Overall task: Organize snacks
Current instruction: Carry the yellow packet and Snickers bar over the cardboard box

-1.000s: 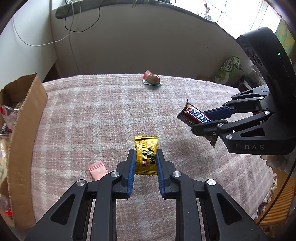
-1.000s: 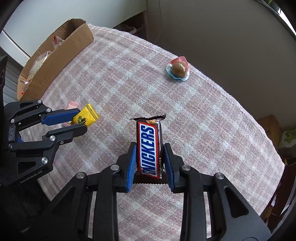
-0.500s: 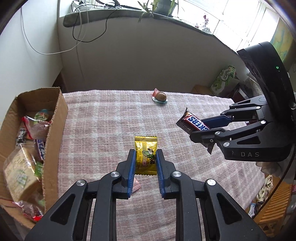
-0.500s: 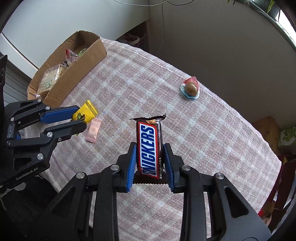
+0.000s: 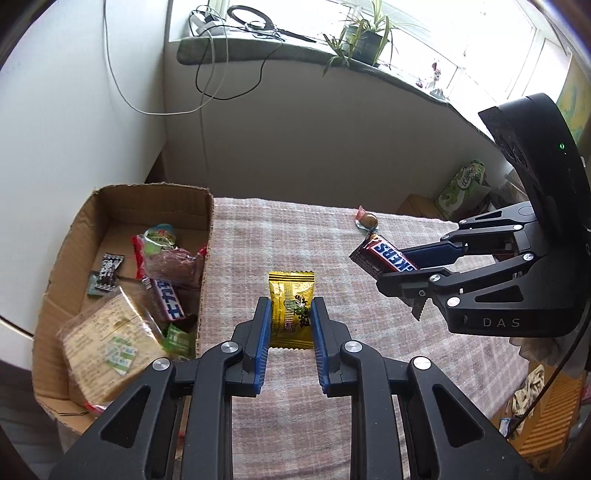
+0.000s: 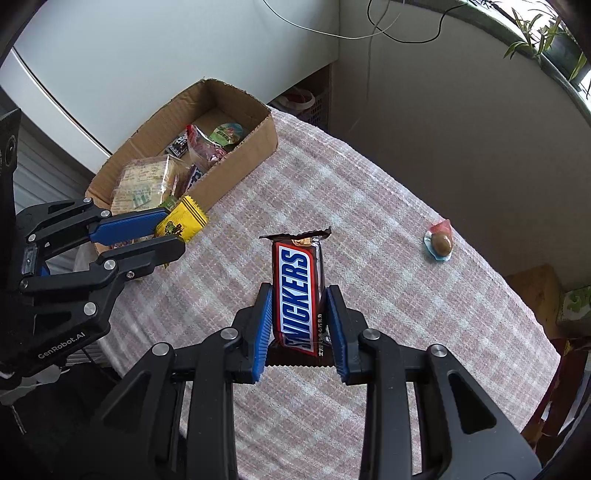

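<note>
My left gripper point(image 5: 289, 314) is shut on a yellow candy packet point(image 5: 290, 304), held above the checked tablecloth point(image 5: 280, 236) just right of the cardboard box point(image 5: 66, 254). My right gripper point(image 6: 299, 306) is shut on a Snickers bar point(image 6: 298, 291), standing upright between its blue pads. Each gripper shows in the other's view: the right gripper point(image 5: 402, 275) with the Snickers bar point(image 5: 384, 256) at the right, the left gripper point(image 6: 166, 234) with the yellow packet point(image 6: 181, 223) beside the box point(image 6: 236, 168). A brown candy on a pink and blue wrapper point(image 6: 439, 242) lies at the table's far side.
The box holds several snacks, among them a large cracker pack point(image 5: 107, 350) and a red bag point(image 5: 170, 258). A wall and a windowsill with cables and a plant point(image 5: 362, 33) stand behind the table. A green bag point(image 5: 461, 188) sits beyond the table's right edge.
Both grippers have risen and drawn toward the box side with their snacks still held. The box and its contents have come fully into view. The pink sachet is out of sight.
</note>
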`<state>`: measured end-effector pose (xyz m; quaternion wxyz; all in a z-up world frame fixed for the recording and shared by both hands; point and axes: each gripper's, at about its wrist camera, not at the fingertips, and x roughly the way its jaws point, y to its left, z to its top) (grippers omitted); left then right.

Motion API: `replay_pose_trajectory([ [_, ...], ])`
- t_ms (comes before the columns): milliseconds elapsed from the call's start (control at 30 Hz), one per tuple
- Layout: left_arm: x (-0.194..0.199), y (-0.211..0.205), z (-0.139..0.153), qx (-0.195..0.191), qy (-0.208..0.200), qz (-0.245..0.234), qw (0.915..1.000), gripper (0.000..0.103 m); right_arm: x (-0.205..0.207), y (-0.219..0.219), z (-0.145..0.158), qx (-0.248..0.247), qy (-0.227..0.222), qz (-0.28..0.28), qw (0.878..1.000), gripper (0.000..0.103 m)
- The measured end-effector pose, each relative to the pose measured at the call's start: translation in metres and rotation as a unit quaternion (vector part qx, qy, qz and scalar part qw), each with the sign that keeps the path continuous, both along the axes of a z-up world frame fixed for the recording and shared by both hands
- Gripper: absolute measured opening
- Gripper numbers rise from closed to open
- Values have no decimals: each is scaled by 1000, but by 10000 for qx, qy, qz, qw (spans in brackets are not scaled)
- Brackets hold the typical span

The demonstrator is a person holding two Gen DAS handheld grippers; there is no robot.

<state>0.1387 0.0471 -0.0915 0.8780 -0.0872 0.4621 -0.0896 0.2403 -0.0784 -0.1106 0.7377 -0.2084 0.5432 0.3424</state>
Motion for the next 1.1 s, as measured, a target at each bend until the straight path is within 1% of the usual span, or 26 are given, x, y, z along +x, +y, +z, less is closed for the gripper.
replay_pose_trajectory([
  [333, -13, 66, 2, 53, -62, 582, 9983, 20, -2, 62, 10, 86, -92, 279, 9995, 30],
  [633, -3, 115, -6, 42, 24, 1095, 9940, 20, 14, 116, 7, 136, -72, 393, 9991, 30],
  [833, 11, 128, -13, 115, 53, 1246, 9921, 20, 28, 143, -2, 88, -29, 423, 9991, 30],
  [1100, 27, 134, -20, 168, 76, 1296, 9914, 20, 44, 163, -16, -2, 15, 421, 9991, 30],
])
